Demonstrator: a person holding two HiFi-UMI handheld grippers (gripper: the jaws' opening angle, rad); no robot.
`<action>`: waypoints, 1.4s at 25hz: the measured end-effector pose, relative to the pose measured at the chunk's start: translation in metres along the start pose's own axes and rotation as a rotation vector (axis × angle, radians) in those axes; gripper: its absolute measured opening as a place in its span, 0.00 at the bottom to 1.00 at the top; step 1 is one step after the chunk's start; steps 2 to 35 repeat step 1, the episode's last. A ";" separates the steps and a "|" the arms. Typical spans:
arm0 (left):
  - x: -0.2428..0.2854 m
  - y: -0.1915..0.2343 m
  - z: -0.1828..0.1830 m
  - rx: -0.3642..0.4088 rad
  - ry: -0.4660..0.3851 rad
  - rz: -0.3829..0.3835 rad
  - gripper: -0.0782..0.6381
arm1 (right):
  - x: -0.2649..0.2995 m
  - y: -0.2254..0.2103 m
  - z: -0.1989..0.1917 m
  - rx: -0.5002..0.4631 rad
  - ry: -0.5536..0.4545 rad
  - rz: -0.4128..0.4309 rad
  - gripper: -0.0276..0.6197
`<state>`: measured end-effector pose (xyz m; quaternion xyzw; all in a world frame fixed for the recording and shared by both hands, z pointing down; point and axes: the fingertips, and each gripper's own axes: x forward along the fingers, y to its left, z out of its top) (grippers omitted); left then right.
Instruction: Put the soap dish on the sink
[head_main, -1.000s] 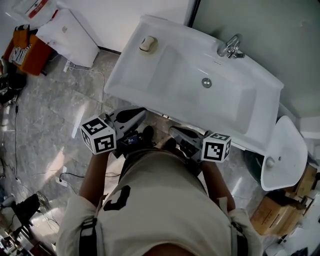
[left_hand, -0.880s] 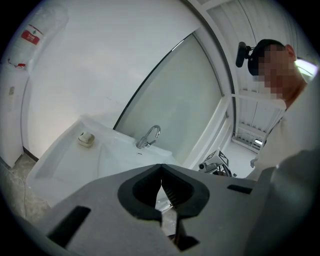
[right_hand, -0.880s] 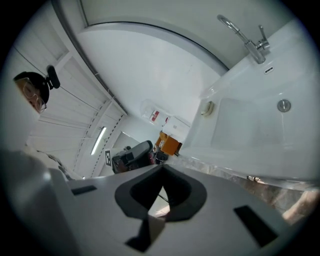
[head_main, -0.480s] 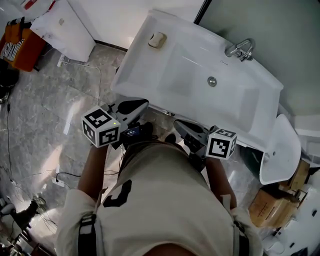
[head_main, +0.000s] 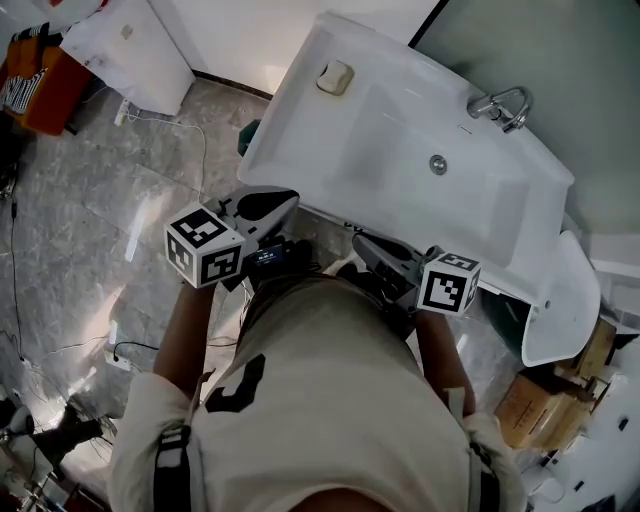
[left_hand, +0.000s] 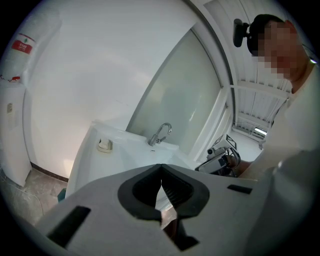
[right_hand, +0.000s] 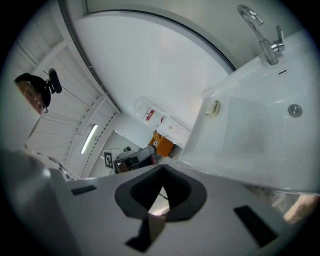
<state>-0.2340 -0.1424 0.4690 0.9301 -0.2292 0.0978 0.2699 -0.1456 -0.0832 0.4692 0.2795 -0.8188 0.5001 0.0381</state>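
Note:
A beige soap dish (head_main: 335, 77) rests on the white sink (head_main: 300, 150), on the flat rim at its back left corner. It also shows small and far off in the left gripper view (left_hand: 104, 145) and in the right gripper view (right_hand: 213, 107). My left gripper (head_main: 272, 204) hovers just before the sink's front edge, shut with nothing in it (left_hand: 160, 167). To its right, my right gripper (head_main: 372, 247) is held close to my body under the same edge; its jaws meet at the tips and hold nothing (right_hand: 162, 170).
A chrome faucet (head_main: 500, 103) and a drain (head_main: 437, 164) sit at the sink's back and middle. A white cabinet (head_main: 130, 50) and an orange box (head_main: 35, 75) stand at far left, a white basin (head_main: 560, 300) and cardboard boxes (head_main: 540, 410) at right. Cables (head_main: 190, 140) cross the marble floor.
In the head view the sink and soap dish have slid to the right. Both grippers stay shut and have moved along the sink's front edge with my body.

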 end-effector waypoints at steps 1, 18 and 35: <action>-0.003 0.003 0.000 0.002 0.002 -0.001 0.14 | 0.004 0.001 0.001 0.000 0.001 -0.002 0.06; -0.003 0.003 0.000 0.002 0.002 -0.001 0.14 | 0.004 0.001 0.001 0.000 0.001 -0.002 0.06; -0.003 0.003 0.000 0.002 0.002 -0.001 0.14 | 0.004 0.001 0.001 0.000 0.001 -0.002 0.06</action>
